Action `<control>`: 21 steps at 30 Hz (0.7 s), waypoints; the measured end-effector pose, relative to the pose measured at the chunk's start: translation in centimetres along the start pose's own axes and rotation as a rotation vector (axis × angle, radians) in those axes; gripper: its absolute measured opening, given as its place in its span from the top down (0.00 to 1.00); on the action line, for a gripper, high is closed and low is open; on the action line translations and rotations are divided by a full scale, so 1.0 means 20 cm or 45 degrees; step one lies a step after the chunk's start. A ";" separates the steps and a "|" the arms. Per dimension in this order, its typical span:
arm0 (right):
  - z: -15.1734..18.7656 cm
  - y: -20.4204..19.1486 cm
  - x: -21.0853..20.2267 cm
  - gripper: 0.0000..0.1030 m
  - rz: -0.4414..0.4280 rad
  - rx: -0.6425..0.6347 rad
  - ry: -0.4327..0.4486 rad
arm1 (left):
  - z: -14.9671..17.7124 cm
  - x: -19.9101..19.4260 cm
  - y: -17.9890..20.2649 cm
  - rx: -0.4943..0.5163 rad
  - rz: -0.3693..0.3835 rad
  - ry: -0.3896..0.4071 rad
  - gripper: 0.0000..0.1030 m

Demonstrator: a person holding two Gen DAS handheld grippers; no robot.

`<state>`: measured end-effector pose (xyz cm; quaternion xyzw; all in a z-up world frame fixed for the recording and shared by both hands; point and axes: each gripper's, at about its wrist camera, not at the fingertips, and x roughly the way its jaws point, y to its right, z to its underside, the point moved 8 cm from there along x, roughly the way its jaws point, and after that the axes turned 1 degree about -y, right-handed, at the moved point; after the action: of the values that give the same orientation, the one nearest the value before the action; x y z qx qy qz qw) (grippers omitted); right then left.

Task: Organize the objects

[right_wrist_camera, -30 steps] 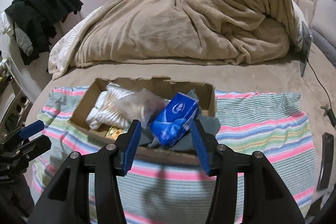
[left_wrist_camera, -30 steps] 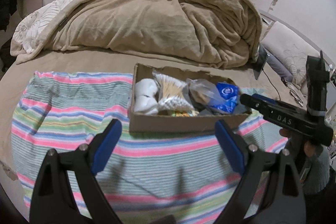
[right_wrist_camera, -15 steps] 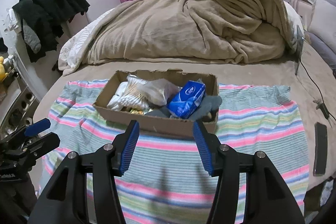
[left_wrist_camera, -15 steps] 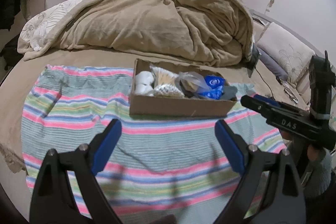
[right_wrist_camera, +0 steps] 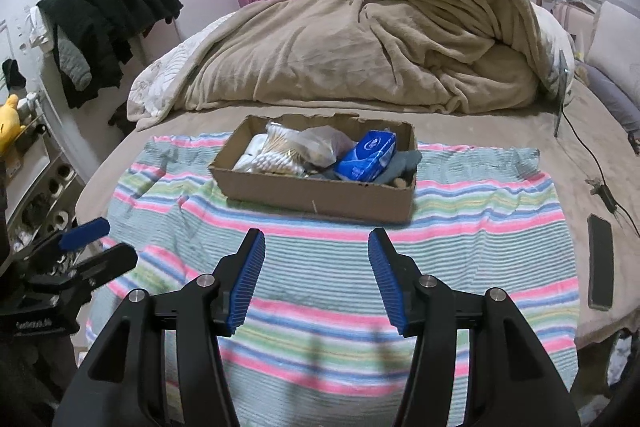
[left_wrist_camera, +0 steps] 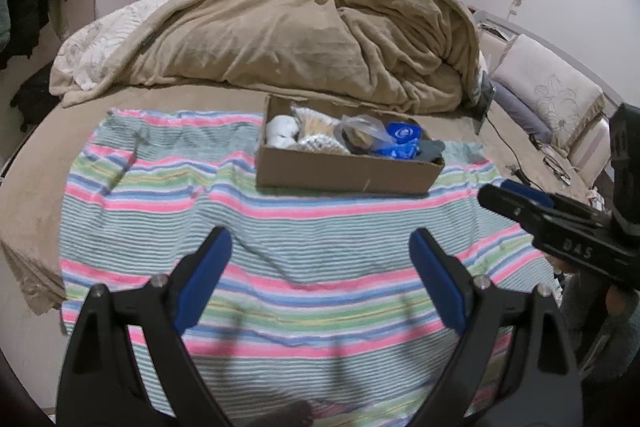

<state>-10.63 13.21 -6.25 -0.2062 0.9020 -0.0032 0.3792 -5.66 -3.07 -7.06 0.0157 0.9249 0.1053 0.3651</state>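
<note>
A brown cardboard box (left_wrist_camera: 344, 174) (right_wrist_camera: 320, 197) stands on a striped towel (left_wrist_camera: 280, 251) (right_wrist_camera: 472, 227) on the bed. It holds a blue tissue pack (right_wrist_camera: 367, 155) (left_wrist_camera: 402, 141), a clear plastic bag (right_wrist_camera: 320, 143), cotton swabs (right_wrist_camera: 276, 147) and white items (left_wrist_camera: 282, 131). My left gripper (left_wrist_camera: 320, 267) is open and empty, well short of the box. My right gripper (right_wrist_camera: 316, 267) is open and empty, also short of the box; it shows in the left wrist view (left_wrist_camera: 516, 199).
A heaped tan blanket (right_wrist_camera: 380, 59) fills the bed behind the box. A black phone (right_wrist_camera: 600, 267) and a cable (right_wrist_camera: 592, 163) lie at the right. Dark clothes (right_wrist_camera: 104, 19) hang at the left. Pillows (left_wrist_camera: 552, 99) lie at the far right.
Both grippers have pulled back from the box, which now looks smaller and farther. The blue tissue pack, earlier between my right fingers, lies in the box.
</note>
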 end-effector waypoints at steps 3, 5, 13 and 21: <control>0.02 -0.01 -0.01 0.45 -0.010 0.010 -0.004 | 0.01 -0.03 -0.01 -0.003 -0.004 0.007 0.11; 0.04 -0.01 -0.01 0.44 -0.016 0.014 -0.008 | 0.02 -0.04 -0.01 0.007 -0.007 0.005 0.11; 0.05 -0.01 -0.02 0.44 -0.031 0.009 -0.013 | 0.04 -0.03 0.01 0.025 -0.019 -0.010 0.11; 0.05 -0.01 -0.01 0.44 -0.032 0.011 -0.014 | 0.03 -0.05 -0.01 0.030 -0.056 0.018 0.11</control>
<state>-9.75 13.32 -6.69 -0.2158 0.8973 -0.0108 0.3849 -4.52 -3.35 -6.82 -0.0010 0.9288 0.0867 0.3604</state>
